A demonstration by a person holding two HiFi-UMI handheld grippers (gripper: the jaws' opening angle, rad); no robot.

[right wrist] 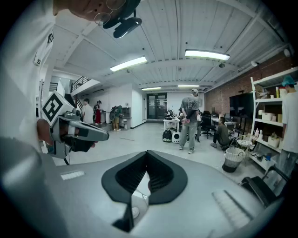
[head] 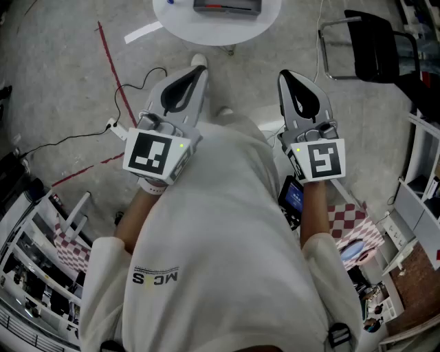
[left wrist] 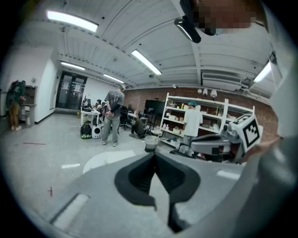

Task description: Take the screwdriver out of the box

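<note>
White shirt (head: 220,227) fills the foreground; ahead of it the left hand-held gripper (head: 199,69) and right hand-held gripper (head: 285,74) are both clenched on nothing. No screwdriver shows; a dark case (head: 227,5), likely the box, sits on the round counter (head: 206,27) well ahead; I'd say the whole task remains.

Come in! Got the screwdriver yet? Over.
Left gripper shut, empty. Right gripper shut, empty. Screwdriver not in sight. Table ahead, not reached.

only the white shirt (head: 206,261) carries legible print — upside-down letters that seem to read "mcs" — nothing else.
</note>
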